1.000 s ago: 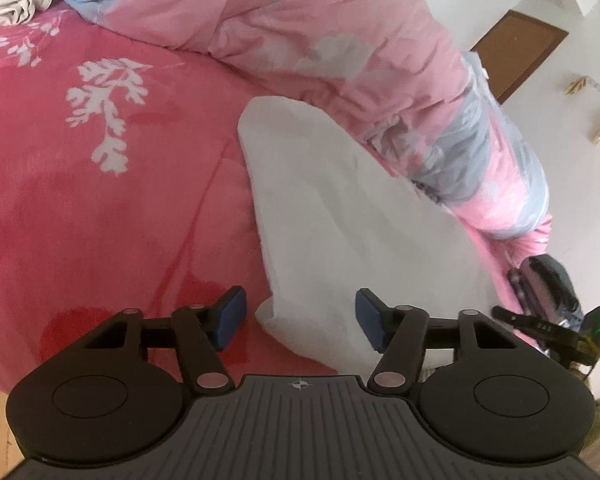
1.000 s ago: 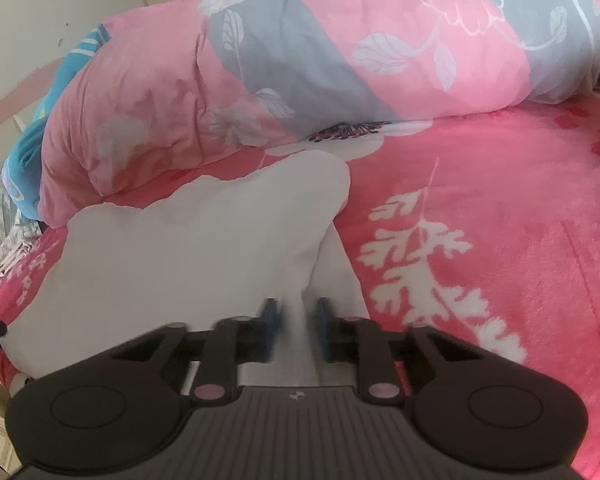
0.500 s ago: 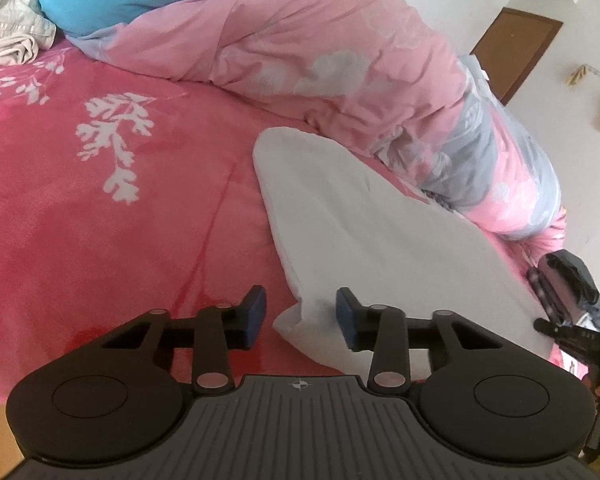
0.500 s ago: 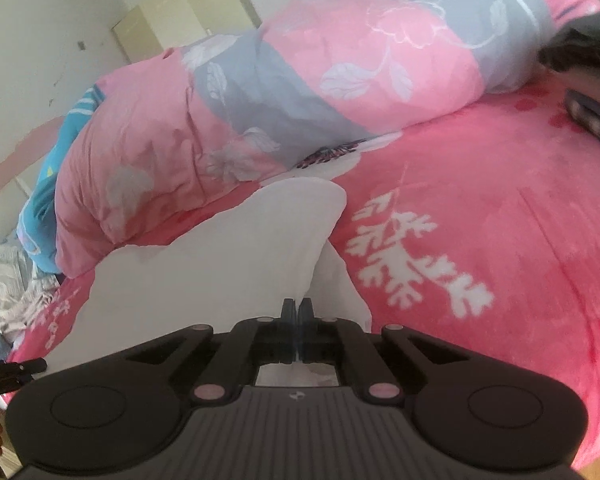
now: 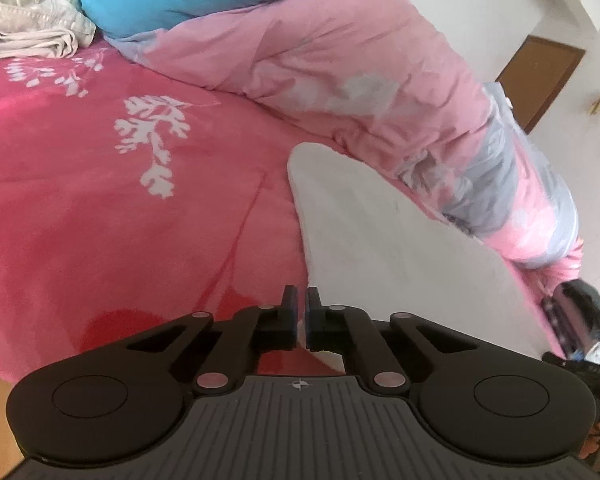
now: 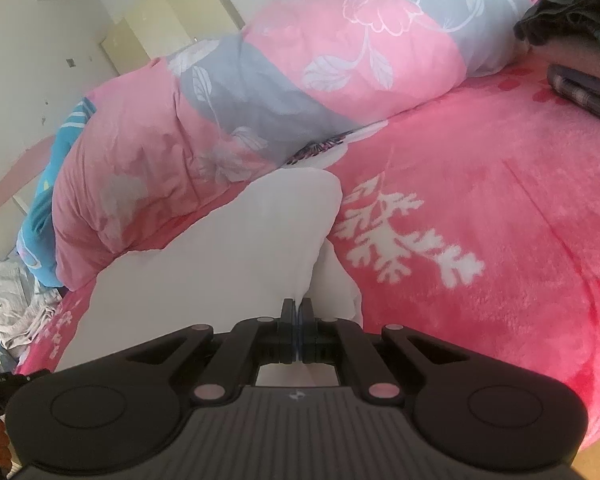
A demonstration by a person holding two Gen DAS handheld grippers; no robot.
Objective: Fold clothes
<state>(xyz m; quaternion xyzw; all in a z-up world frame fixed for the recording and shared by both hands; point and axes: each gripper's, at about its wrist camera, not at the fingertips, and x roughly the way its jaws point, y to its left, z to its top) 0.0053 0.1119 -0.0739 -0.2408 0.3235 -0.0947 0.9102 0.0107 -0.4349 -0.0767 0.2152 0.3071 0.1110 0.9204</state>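
the white garment (image 5: 380, 248) on the bed (image 5: 100, 220) is pinched at its near edge by both closed grippers, left gripper (image 5: 301, 312) and right gripper (image 6: 299, 320).

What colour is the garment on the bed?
Plain white garment, no print; clearest in the right wrist view.

No readable words, brand names or numbers show in either view. The only sign is a small pale crosshair emblem (image 5: 299, 384) moulded at the twelve o'clock edge of the ribbed dark grey plastic body of each hand-held tool; it is blurrier in the right wrist view (image 6: 295, 394).
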